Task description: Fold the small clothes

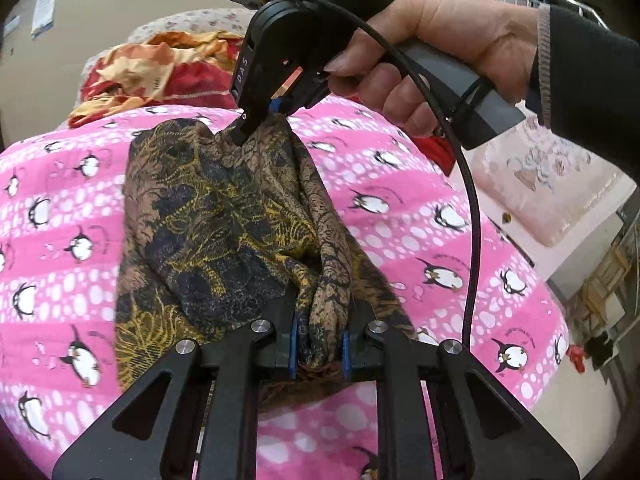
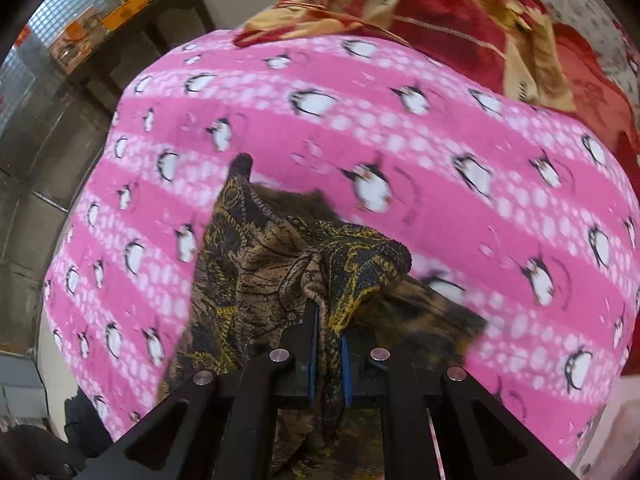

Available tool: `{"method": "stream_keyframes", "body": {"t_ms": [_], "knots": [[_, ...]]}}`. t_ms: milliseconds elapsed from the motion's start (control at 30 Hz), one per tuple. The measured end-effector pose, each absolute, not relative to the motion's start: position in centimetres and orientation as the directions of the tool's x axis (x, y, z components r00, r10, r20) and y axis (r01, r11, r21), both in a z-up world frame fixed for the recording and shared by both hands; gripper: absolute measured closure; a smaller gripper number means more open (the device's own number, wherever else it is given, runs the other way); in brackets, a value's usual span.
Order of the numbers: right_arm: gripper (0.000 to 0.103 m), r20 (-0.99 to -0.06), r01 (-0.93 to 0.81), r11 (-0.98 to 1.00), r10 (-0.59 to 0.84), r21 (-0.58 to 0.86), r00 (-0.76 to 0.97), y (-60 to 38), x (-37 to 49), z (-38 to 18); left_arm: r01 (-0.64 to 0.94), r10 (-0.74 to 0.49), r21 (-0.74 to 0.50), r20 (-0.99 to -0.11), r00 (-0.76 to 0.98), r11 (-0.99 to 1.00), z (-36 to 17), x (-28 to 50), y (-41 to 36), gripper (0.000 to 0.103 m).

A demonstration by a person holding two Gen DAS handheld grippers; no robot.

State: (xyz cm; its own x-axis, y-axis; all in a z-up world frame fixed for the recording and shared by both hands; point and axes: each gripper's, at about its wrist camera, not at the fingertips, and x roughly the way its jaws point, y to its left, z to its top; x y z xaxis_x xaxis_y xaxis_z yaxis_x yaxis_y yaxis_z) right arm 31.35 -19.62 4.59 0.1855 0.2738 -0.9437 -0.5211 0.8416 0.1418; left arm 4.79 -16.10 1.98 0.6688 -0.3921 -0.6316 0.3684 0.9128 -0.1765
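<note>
A small brown cloth with yellow and dark blue pattern lies bunched on the pink penguin blanket. My left gripper is shut on a gathered fold of the cloth at its near edge. My right gripper, held by a hand, pinches the cloth's far end and lifts it. In the right wrist view the right gripper is shut on a fold of the same cloth, which hangs over the pink blanket.
A red and orange patterned cloth is piled at the blanket's far edge and shows in the right wrist view. A floral pillow lies to the right. A dark table stands beyond the bed.
</note>
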Motion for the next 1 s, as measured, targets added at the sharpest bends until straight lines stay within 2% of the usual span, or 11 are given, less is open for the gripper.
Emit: {"method": "stream_keyframes", "body": {"t_ms": [433, 533, 600, 700, 767, 867, 933, 967, 1000], "knots": [[0.095, -0.942, -0.412, 0.890, 0.286, 0.194, 0.174, -26.6, 32.6, -0.8, 0.399, -0.340, -0.092, -0.715, 0.611, 0.912, -1.7, 6.1, -21.5, 0.089], [0.095, -0.936, -0.356, 0.907, 0.303, 0.226, 0.178, -27.9, 32.6, -2.4, 0.416, -0.345, -0.083, -0.714, 0.609, 0.906, -1.6, 5.6, -21.8, 0.081], [0.095, -0.921, -0.325, 0.909, 0.335, 0.260, 0.198, -28.7, 32.2, -2.2, 0.447, -0.389, -0.120, -0.717, 0.579, 0.886, -1.2, 4.9, -21.4, 0.076], [0.095, -0.891, -0.308, 0.915, 0.351, 0.261, 0.288, -29.9, 30.9, 0.1, 0.480, -0.474, -0.212, -0.702, 0.531, 0.851, 0.2, 2.9, -19.0, 0.076], [0.095, -0.875, -0.295, 0.924, 0.340, 0.243, 0.345, -30.7, 29.6, 1.9, 0.494, -0.503, -0.228, -0.672, 0.544, 0.839, 1.4, 1.5, -16.3, 0.076], [0.094, -0.823, -0.356, 0.900, 0.394, 0.254, 0.409, -31.2, 25.2, 5.2, 0.427, -0.438, -0.187, -0.644, 0.627, 0.885, 3.0, 1.1, -11.3, 0.076], [0.094, -0.785, -0.493, 0.841, 0.456, 0.225, 0.419, -29.8, 20.2, 6.6, 0.352, -0.391, -0.197, -0.651, 0.650, 0.915, 2.9, 2.4, -8.5, 0.076], [0.094, -0.783, -0.535, 0.820, 0.465, 0.206, 0.412, -29.2, 18.6, 6.7, 0.306, -0.363, -0.208, -0.671, 0.646, 0.929, 2.4, 3.4, -7.2, 0.079], [0.094, -0.789, -0.583, 0.794, 0.466, 0.171, 0.402, -28.2, 16.5, 6.4, 0.285, -0.354, -0.217, -0.683, 0.639, 0.934, 1.9, 4.1, -6.5, 0.087]]}}
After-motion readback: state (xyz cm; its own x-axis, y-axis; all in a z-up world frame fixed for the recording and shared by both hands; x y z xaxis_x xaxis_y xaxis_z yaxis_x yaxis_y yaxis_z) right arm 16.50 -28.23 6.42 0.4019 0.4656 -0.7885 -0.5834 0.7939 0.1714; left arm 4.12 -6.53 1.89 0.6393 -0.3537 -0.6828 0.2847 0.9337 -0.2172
